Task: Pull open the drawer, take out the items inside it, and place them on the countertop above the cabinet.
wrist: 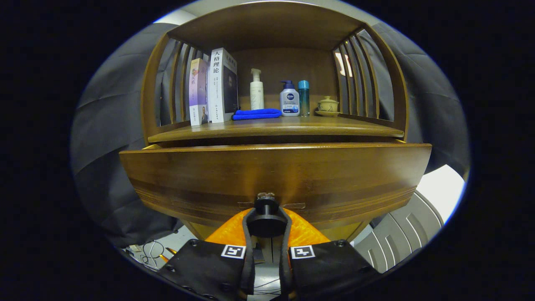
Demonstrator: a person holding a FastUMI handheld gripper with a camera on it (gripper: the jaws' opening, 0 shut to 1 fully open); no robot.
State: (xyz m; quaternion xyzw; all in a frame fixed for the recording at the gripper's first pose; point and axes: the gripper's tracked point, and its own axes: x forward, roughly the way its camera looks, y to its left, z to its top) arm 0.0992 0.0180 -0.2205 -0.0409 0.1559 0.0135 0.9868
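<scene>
Tool (267, 221) is clamped on the knob (266, 214) at the middle of the drawer (276, 175) front, one finger on each side of it; the drawer stands pulled out from the cabinet, its front directly ahead at 12 o'clock, its inside hidden behind the front panel. Beyond and above it the worktop (276, 126) carries, from 11 to 1 o'clock: two upright books (213, 90), a folded blue cloth (256, 113), a white pump bottle (256, 90), a second pump bottle (289, 99), a teal bottle (304, 98), and a lidded cup (328, 105) on a saucer.
</scene>
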